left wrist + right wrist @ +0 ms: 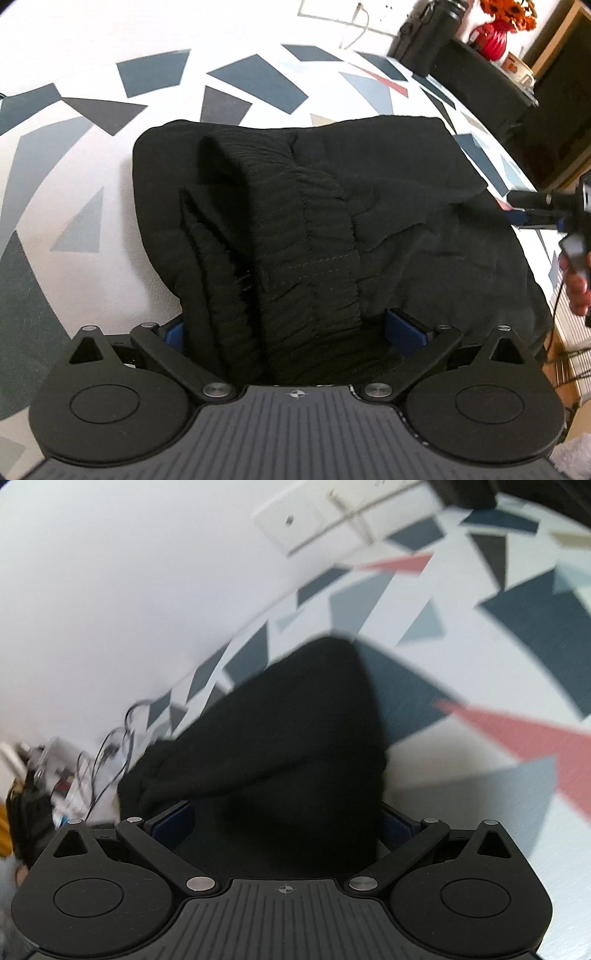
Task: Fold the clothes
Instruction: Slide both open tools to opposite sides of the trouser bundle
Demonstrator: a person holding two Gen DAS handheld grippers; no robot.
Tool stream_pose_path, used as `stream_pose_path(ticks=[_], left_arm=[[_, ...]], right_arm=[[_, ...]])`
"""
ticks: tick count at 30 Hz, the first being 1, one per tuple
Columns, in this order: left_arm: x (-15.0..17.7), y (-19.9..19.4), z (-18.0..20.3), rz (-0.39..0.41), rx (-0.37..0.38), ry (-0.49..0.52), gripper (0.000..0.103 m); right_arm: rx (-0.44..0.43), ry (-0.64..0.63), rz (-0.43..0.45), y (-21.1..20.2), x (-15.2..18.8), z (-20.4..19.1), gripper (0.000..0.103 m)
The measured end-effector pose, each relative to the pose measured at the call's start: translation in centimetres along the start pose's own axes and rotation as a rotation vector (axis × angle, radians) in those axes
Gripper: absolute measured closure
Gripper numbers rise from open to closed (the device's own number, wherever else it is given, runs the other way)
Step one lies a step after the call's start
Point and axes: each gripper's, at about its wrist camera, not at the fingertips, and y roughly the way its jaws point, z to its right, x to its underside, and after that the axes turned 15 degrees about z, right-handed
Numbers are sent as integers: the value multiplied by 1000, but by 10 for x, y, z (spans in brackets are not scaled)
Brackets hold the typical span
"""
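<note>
Nearest the left wrist lens, the left gripper (290, 328) fills the bottom of the frame, its blue pads (404, 326) spread wide with the ribbed waistband (295, 258) of the black garment (406, 177) bunched between them; whether the pads press the cloth cannot be told. At the left and upper left lies the sheet (74, 177), white with grey and blue patches. The garment covers the middle of the frame, resting on the sheet and running to the right edge. At the right edge the right gripper (532, 208) shows from the side, its tips at the garment's far corner, with a hand (576, 284) below it. In the upper right corner stands a red vase (493, 35) with orange flowers on a dark cabinet (480, 74).

In the right wrist view, blurred, cables (107, 749) and clutter sit at the left edge below a white wall (110, 590). In the middle the garment (295, 738) rises as a black hump from between the right gripper's (286, 819) widely spread pads (173, 818); any grip on it cannot be told. To the right the sheet (480, 664) shows blue, grey and pink shapes.
</note>
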Motion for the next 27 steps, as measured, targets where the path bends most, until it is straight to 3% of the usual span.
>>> stream_pose_path(ticks=[3, 5, 8, 12, 16, 19, 22, 24, 27], left_arm=[[2, 0, 3, 16, -19, -3, 0], [2, 1, 5, 16, -35, -5, 0], [0, 3, 7, 14, -52, -16, 0], [0, 1, 2, 15, -37, -37, 0], [0, -1, -2, 17, -14, -56, 0], [-1, 0, -4, 16, -8, -63, 0], [-1, 1, -2, 18, -23, -72, 1], [-3, 2, 1, 7, -38, -73, 1], [-4, 3, 1, -16, 8, -105, 2]], right_arm=[[0, 15, 68, -7, -15, 2, 2], [-4, 26, 73, -3, -23, 8, 8], [21, -9, 53, 14, -29, 11, 9], [58, 28, -53, 34, -28, 27, 9], [-11, 59, -120, 14, -17, 36, 5], [-51, 4, -175, 0, -4, 35, 4], [-92, 14, -207, 3, -1, 31, 1], [-135, 28, -245, 9, 3, 25, 7], [-196, -22, -302, 25, 13, 5, 1]])
